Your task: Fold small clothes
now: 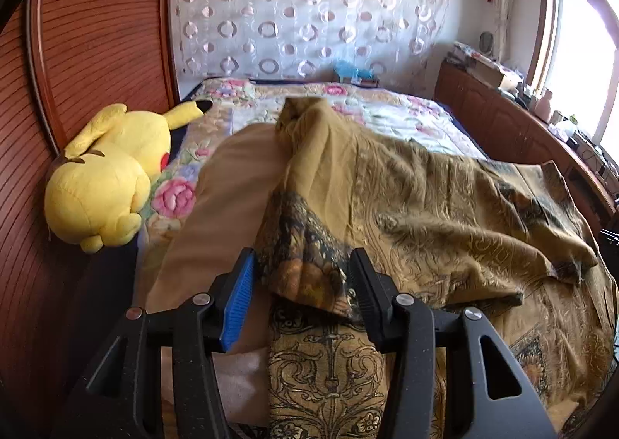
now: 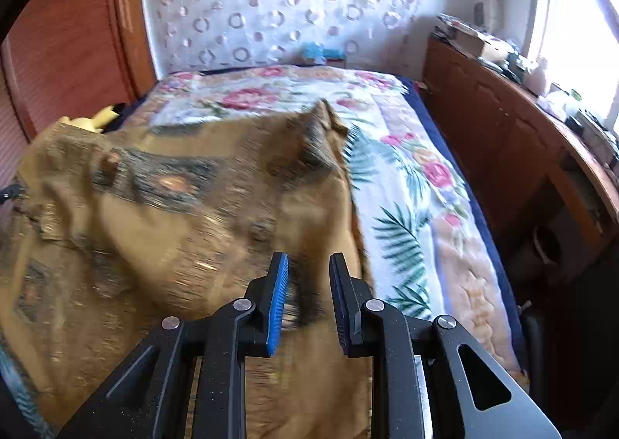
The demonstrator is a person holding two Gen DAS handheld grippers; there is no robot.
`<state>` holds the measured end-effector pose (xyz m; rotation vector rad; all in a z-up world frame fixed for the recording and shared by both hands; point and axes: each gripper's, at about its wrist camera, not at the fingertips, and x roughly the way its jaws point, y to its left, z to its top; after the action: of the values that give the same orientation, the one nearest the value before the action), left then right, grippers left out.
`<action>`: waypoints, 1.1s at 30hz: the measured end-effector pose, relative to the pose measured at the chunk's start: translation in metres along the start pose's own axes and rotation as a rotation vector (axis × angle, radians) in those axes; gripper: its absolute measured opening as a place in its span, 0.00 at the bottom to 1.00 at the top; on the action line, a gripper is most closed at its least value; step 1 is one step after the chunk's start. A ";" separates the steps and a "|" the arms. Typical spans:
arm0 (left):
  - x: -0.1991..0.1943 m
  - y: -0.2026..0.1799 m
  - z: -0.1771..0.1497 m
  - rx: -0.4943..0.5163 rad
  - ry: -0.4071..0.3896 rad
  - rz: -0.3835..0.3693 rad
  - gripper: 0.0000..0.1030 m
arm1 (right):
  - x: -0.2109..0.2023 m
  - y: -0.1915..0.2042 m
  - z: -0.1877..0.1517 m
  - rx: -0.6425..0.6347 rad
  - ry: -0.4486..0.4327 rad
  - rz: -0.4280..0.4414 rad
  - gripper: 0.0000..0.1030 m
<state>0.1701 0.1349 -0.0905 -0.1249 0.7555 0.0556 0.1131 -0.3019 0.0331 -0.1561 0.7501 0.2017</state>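
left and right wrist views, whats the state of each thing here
patterned cloth: rumpled on the bed, partly folded over itself
left gripper: open, cloth edge between its fingers
right gripper: open, over the cloth
yellow plush toy: lying beside the cloth
bedspread: spread flat

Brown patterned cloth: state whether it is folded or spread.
Partly folded: the brown patterned cloth has one rumpled section doubled back over itself, not flat.

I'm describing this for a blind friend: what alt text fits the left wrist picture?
An open gripper hovers at a corner of a rumpled golden patterned cloth lying on a flowered bedspread. A yellow plush toy lies to the left beside a wooden headboard.
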 end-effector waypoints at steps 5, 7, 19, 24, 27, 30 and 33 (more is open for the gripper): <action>0.008 0.000 -0.001 0.003 0.029 0.015 0.51 | 0.012 -0.010 -0.005 0.037 0.044 0.004 0.39; 0.009 0.001 -0.002 -0.003 0.036 0.015 0.51 | 0.016 -0.012 -0.006 0.048 0.058 0.015 0.39; -0.002 -0.012 0.001 0.066 0.007 -0.008 0.17 | 0.030 -0.013 0.006 0.016 0.060 0.055 0.27; -0.011 -0.016 0.002 0.073 -0.007 -0.028 0.03 | 0.025 -0.016 0.004 0.017 0.033 0.094 0.05; -0.023 -0.018 0.004 0.058 -0.029 -0.046 0.02 | 0.013 -0.016 0.004 0.008 -0.022 0.100 0.03; -0.037 -0.017 0.004 0.036 -0.035 -0.057 0.02 | 0.001 -0.018 0.004 0.005 -0.068 0.101 0.03; -0.050 -0.017 -0.001 0.029 -0.041 -0.062 0.02 | -0.012 -0.022 0.002 0.001 -0.100 0.093 0.03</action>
<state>0.1346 0.1180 -0.0548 -0.1192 0.7104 -0.0119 0.1106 -0.3242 0.0447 -0.1097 0.6579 0.2954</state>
